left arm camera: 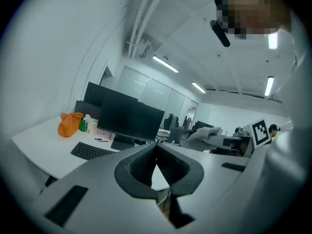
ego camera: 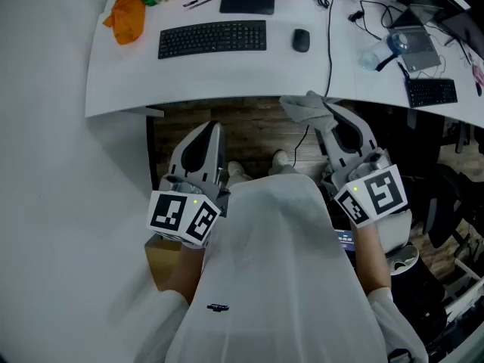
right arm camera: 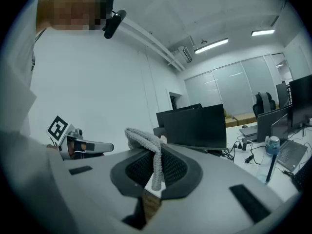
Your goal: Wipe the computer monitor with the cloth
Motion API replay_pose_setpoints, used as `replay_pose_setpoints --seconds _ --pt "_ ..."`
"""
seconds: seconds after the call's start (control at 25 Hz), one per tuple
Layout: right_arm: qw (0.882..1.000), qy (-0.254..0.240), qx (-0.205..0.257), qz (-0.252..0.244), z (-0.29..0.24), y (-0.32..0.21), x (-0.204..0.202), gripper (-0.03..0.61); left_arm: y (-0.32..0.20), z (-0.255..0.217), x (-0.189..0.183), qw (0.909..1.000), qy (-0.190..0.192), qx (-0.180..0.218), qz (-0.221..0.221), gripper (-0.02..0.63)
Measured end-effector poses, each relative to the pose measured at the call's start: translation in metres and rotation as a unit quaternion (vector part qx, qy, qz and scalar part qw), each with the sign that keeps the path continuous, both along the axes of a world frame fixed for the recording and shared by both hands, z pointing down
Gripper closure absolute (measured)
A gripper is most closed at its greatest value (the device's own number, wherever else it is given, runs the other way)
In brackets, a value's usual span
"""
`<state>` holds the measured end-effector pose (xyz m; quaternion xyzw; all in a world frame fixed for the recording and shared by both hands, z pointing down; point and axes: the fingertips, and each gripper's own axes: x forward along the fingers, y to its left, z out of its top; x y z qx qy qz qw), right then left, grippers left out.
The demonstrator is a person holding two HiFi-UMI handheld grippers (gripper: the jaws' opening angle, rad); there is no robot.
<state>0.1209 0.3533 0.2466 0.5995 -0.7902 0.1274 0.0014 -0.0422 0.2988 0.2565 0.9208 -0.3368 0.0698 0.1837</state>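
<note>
White desk [ego camera: 121, 74] ahead, loaded: black keyboard [ego camera: 212, 38] in the middle, mouse [ego camera: 301, 40] just right of it, orange bag [ego camera: 126, 16] at the far left corner, pens [ego camera: 198, 3] beside the monitor foot [ego camera: 247, 1]. Black cable [ego camera: 330, 44] crossing the desktop and dropping over the near edge, close above the right gripper. Further right, a water bottle [ego camera: 382, 51] lying among loose leads, and a second keyboard [ego camera: 432, 92]. Below the desk edge: wood floor [ego camera: 249, 127], shoes [ego camera: 280, 159], and a cardboard box [ego camera: 162, 263] by the left forearm.

Dark monitor [left arm camera: 129, 119] upright behind the keyboard, screen blank, well apart from both grippers. Between it and them lie the keyboard and the near desk edge.

Left gripper [ego camera: 215, 129] held low in front of the desk edge, jaws closed tip to tip, nothing between them. Right gripper [ego camera: 327, 116] clamped on the gray cloth [ego camera: 302, 106], jaws pressed onto a fold of it. Bunches over the tips toward the left, one strand hanging down between the pads in the right gripper view. Cloth near the desk's front edge, beside the cable – not touching the monitor.
</note>
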Motion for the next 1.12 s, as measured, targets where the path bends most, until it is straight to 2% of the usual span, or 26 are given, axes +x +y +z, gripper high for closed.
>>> replay_pose_setpoints --seconds 0.16,0.36,0.6,0.76,0.88,0.96,1.12 --pt "1.000 -0.009 -0.010 -0.009 0.005 0.014 0.008 0.560 0.012 0.000 0.013 0.9999 -0.012 0.003 -0.002 0.595" --pt "1.000 -0.011 -0.007 -0.014 0.010 0.025 0.031 0.560 0.023 0.002 0.032 0.9999 -0.010 -0.009 -0.004 0.595" --pt "0.997 -0.074 0.011 -0.018 0.015 0.036 0.059 0.557 0.036 0.005 0.047 0.9994 -0.024 -0.010 -0.024 0.595" --pt "0.994 -0.100 0.027 -0.021 0.012 0.035 0.070 0.555 0.039 0.000 0.046 0.9987 -0.018 -0.013 -0.045 0.595" --pt "0.991 -0.117 0.032 -0.056 0.007 0.028 0.063 0.555 0.033 -0.003 0.041 0.9981 -0.012 -0.013 -0.059 0.595" --pt "0.990 -0.118 0.024 -0.077 0.008 0.022 0.056 0.557 0.027 -0.001 0.036 0.9975 -0.011 -0.012 -0.070 0.595" --pt "0.993 -0.093 0.035 -0.070 0.008 0.007 0.053 0.557 0.015 0.008 0.031 0.9976 -0.014 -0.018 -0.066 0.595"
